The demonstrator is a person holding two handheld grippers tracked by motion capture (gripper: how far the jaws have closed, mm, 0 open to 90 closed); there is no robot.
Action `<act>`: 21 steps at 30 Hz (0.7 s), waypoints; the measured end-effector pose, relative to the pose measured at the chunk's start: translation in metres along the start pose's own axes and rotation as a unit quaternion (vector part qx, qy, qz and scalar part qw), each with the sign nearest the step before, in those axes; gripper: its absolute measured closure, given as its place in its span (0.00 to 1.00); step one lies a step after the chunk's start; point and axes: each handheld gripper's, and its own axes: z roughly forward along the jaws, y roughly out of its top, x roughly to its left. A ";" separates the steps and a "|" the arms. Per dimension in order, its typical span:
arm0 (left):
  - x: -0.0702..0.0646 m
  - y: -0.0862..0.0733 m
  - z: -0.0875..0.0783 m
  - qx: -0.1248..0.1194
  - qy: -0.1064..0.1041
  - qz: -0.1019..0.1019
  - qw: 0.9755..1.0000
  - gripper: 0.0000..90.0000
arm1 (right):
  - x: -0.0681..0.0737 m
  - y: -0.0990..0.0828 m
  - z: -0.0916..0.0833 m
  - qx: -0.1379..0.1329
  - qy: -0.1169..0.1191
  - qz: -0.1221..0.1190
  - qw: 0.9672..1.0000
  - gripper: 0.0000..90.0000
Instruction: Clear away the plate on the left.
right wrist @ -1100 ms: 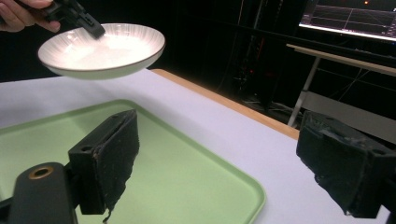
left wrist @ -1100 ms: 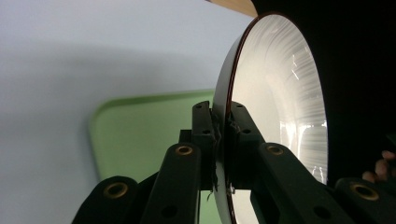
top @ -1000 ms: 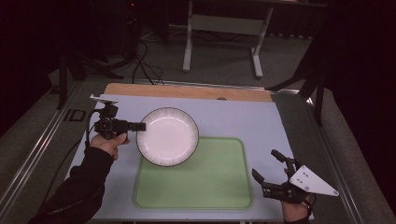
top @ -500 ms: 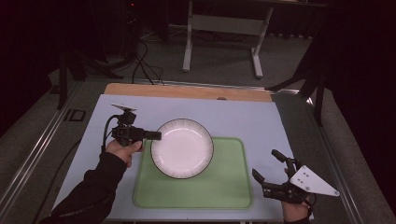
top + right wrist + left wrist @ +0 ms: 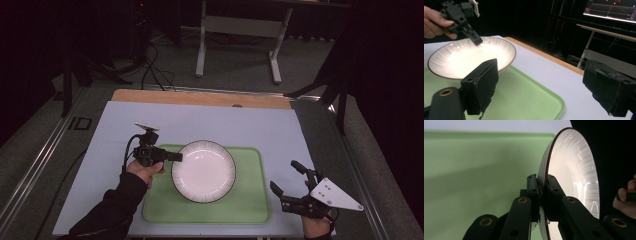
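Plate (image 5: 203, 171): over green tray (image 5: 250, 210), rim pinched at plate's left edge by left tongs (image 5: 176, 157). Right tongs (image 5: 285, 178): agape, empty, right of tray. Risk: single-edge pinch; plate may slip, tilt, strike tray.

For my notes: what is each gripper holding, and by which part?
Left gripper pinches the plate at its rim; right gripper holds nothing.

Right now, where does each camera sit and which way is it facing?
High view: above the person's side, looking forward and down on the table; both forearms, left gripper, right gripper.
Left gripper view: rides that gripper, looking along jaws clamped on the plate rim, above the tray.
Right gripper view: low at the right, facing the left hand; open jaws.
All three views share plate and tray.
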 end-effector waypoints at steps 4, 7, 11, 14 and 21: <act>0.001 -0.004 0.014 0.016 0.005 0.005 1.000 0.94 | 0.000 0.000 0.000 0.000 0.000 0.000 1.000 0.14; 0.005 -0.006 0.024 0.023 0.007 -0.001 1.000 0.94 | 0.000 -0.001 0.000 0.001 0.001 -0.001 1.000 0.14; 0.010 -0.007 0.034 0.026 0.007 -0.006 1.000 0.94 | 0.000 0.000 0.000 0.001 0.001 -0.003 1.000 0.14; 0.014 -0.008 0.040 0.027 0.008 -0.009 1.000 0.94 | 0.000 -0.001 0.000 0.001 0.001 -0.002 1.000 0.14; 0.027 -0.008 0.052 0.033 0.019 -0.017 0.999 0.94 | 0.000 -0.001 0.000 0.002 0.002 -0.003 1.000 0.14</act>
